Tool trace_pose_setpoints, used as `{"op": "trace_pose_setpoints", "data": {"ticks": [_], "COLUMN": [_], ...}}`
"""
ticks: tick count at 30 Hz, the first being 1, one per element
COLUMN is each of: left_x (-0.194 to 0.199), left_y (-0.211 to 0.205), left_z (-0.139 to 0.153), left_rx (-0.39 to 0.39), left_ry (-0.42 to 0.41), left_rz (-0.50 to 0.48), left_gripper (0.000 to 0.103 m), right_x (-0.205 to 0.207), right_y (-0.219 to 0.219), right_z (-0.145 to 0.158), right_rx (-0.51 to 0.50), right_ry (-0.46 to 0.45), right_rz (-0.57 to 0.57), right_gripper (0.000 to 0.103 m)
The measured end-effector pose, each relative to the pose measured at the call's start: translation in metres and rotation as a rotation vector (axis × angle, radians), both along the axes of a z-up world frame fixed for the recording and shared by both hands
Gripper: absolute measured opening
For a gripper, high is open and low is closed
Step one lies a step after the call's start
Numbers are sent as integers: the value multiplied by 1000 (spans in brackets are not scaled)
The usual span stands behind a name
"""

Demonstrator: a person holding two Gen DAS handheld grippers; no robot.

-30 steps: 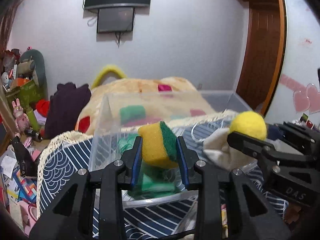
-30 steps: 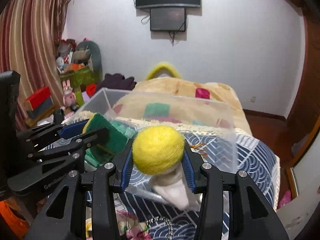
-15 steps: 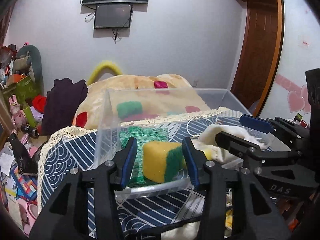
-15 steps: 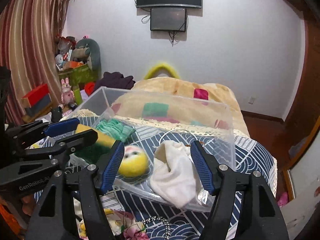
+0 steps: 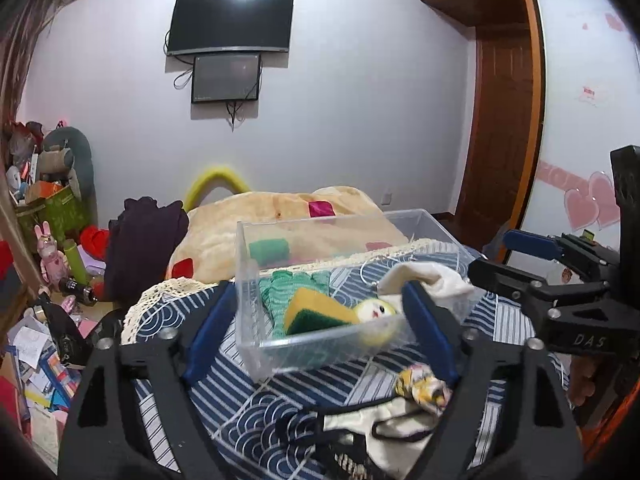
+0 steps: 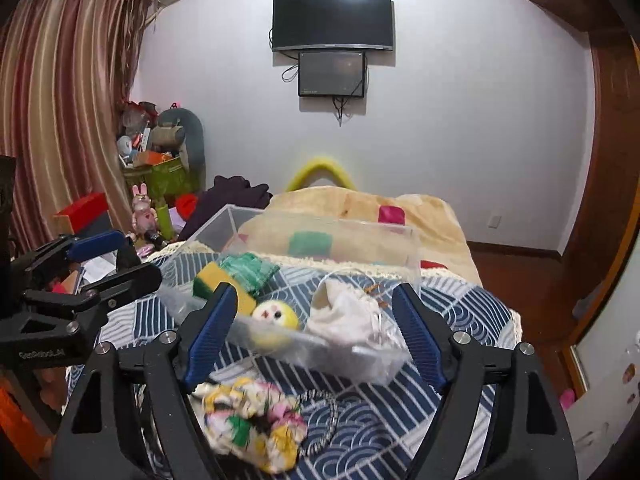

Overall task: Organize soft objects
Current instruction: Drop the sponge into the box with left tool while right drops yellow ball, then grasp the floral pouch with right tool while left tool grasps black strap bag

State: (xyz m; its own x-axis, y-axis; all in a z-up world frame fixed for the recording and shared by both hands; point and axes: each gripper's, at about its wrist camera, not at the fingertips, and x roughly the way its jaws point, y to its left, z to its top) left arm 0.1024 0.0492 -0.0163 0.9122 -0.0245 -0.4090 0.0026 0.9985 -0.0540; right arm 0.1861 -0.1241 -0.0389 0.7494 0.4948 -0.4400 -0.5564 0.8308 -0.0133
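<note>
A clear plastic bin (image 5: 256,288) (image 6: 400,240) stands on the blue patterned cloth. In it lie a yellow-green sponge (image 5: 316,310) (image 6: 218,280), a yellow ball with a face (image 5: 376,312) (image 6: 276,316), a green knit cloth (image 5: 292,284) (image 6: 248,266) and a white cloth (image 5: 424,276) (image 6: 344,316). My left gripper (image 5: 320,336) is open and empty in front of the bin. My right gripper (image 6: 312,336) is open and empty too. A floral scrunchie (image 6: 248,420) (image 5: 420,384) lies on the cloth in front of the bin, below the right gripper.
A black-and-white cord (image 6: 324,424) lies beside the scrunchie. A dark and white cloth heap (image 5: 360,436) lies at the near edge. A beige blanket (image 5: 288,220) covers the bed behind. Clutter and toys (image 5: 48,240) fill the floor at the left.
Both grippers opened and let go: the sponge and the yellow ball dropped into the bin. Both grippers then drew back from the bin and opened wider.
</note>
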Motion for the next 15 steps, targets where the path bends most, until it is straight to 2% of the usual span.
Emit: {"op": "trace_pose_setpoints", "data": {"ticks": [3,9,15], "left_x": [-12,-30,-39], "left_y": [-5,-20,-18], "left_z": [-7,-32,-58], "left_rx": [34,97,52], "left_ry": [4,44,101], "left_rz": [14,21,11], "left_gripper": [96,97,97], "right_x": [-5,-13,-15], "right_y": [-3,-5,1], "right_z": [-8,-33,-54], "right_rx": [-5,-8,-8], "right_ry": [18,90,163], "right_rz": [2,18,52], "right_gripper": [78,78,78]}}
